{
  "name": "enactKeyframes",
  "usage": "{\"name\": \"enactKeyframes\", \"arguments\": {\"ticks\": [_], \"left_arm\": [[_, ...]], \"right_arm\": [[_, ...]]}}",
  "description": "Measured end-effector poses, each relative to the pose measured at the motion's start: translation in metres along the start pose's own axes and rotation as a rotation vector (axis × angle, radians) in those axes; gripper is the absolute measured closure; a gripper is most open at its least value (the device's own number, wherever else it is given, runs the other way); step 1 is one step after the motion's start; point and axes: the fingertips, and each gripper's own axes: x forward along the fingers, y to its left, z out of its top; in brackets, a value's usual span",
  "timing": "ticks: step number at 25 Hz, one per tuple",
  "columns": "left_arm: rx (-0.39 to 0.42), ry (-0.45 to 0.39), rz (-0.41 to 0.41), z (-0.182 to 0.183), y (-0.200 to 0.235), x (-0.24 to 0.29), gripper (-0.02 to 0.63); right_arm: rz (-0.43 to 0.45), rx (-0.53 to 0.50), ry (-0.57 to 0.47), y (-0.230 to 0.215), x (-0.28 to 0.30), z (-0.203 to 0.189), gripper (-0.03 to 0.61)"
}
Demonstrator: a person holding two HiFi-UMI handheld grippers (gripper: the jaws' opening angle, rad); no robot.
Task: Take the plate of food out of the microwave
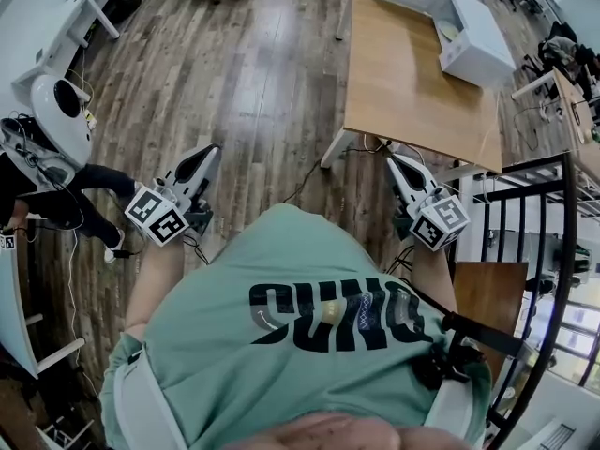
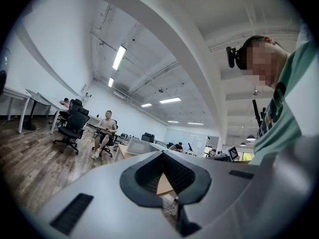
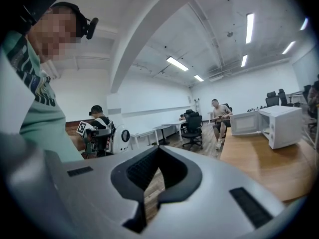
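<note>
We hold both tools low at our sides, over the wooden floor [image 1: 234, 82] and short of the counter [image 1: 412, 82]. The left tool [image 1: 208, 150] points ahead. In the left gripper view its jaws stand closed tip to tip with nothing between them, and only the room shows through the gap behind the pads. The right tool [image 1: 394, 160] sits just beside the near edge of the counter. In the right gripper view its jaws are likewise brought together and empty.

The white microwave [image 1: 469, 26] stands at the far end of the counter, well apart from both tools. Its door [image 3: 244, 122] is swung open towards us. From here we cannot make out the plate of food inside it. The rest of the wooden counter top lies between us and the microwave.
</note>
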Motion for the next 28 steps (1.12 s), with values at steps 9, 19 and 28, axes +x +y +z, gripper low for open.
{"name": "enactKeyframes", "arguments": {"ticks": [9,19,28], "left_arm": [[0.012,-0.002,0.009,-0.006,-0.042,0.016,0.611],[-0.01,0.029,-0.016,-0.031,-0.097,0.042,0.611],[0.03,0.077,0.003,-0.026,-0.113,0.043,0.611]], "right_arm": [[0.027,-0.002,-0.024,-0.013,-0.038,0.004,0.571],[0.032,0.043,-0.048,-0.033,-0.094,-0.014,0.571],[0.045,0.121,-0.086,-0.042,-0.101,-0.032,0.571]]}}
